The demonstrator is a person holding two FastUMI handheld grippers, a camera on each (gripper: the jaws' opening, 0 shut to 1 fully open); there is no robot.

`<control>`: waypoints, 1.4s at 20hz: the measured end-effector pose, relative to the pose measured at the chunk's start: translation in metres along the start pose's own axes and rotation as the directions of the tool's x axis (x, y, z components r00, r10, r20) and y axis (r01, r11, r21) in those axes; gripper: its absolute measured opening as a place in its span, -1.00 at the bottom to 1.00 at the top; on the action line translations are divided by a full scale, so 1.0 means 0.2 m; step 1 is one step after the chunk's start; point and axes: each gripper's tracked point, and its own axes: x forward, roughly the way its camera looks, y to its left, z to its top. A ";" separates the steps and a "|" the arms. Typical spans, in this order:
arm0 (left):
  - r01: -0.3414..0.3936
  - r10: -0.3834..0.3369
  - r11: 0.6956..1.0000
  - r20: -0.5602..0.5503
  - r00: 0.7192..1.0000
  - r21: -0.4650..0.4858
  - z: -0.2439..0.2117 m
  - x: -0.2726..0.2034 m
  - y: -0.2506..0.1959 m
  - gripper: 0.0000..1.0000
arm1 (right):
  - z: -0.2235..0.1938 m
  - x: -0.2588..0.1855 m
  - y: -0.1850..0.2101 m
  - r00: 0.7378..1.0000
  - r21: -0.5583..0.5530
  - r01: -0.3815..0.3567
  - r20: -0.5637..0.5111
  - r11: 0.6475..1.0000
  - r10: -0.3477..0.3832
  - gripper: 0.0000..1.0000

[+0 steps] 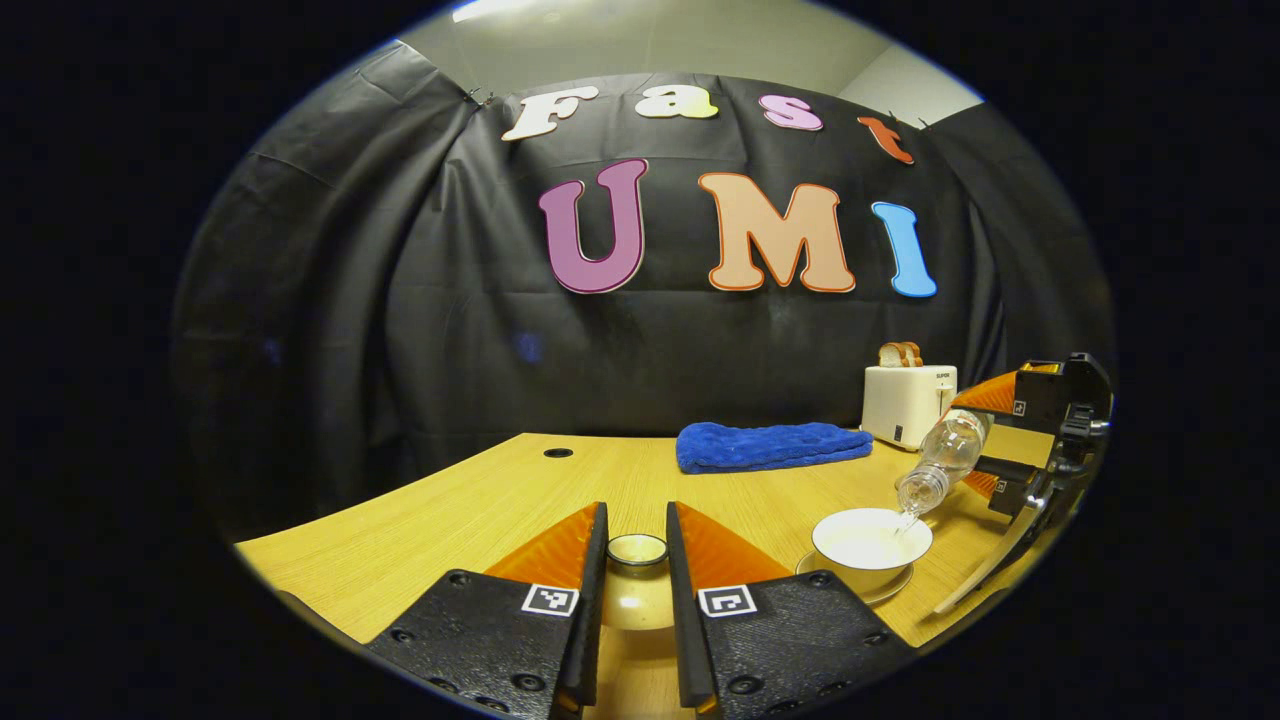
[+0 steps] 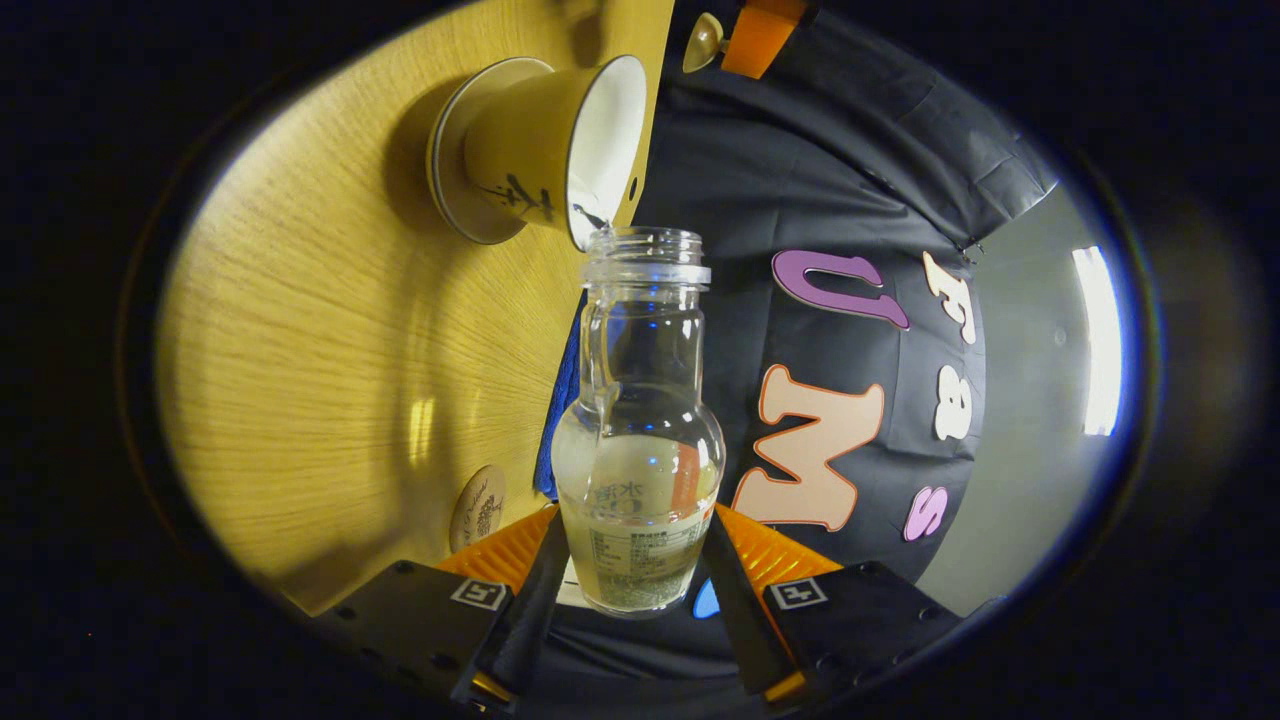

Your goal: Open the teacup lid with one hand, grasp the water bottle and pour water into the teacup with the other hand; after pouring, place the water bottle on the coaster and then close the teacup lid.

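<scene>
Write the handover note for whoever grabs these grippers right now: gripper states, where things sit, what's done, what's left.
Left gripper: shut on the teacup lid, held off the cup above the table.
Right gripper: shut on the water bottle, tipped with its mouth over the teacup, a thin stream running in.
Teacup stands on its saucer, open. Coaster lies bare on the table.
Done: lid off, bottle grasped, pouring under way.
Left: finish pouring, stand the bottle on the coaster, put the lid back on the teacup.

black screwed gripper bodies [image 1: 480, 630], square markers
</scene>
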 end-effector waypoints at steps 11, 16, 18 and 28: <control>0.000 0.000 1.000 0.001 1.000 0.000 0.00 0.01 0.00 -0.42 | 0.04 0.00 -0.15 0.994 -0.088 0.105 0.030 0.991 -0.103 0.58; 0.000 0.000 1.000 0.001 1.000 0.000 0.00 0.00 0.00 -0.43 | 0.08 0.00 -0.18 0.988 -0.160 0.151 0.066 0.976 -0.142 0.59; 0.001 -0.001 1.000 0.001 1.000 0.000 0.00 0.01 -0.01 -0.43 | 0.09 -0.01 -0.19 0.986 -0.176 0.161 0.072 0.971 -0.151 0.59; 0.001 -0.001 1.000 0.000 1.000 0.000 0.00 0.00 0.00 -0.42 | 0.10 -0.01 -0.21 0.982 -0.209 0.184 0.086 0.960 -0.169 0.59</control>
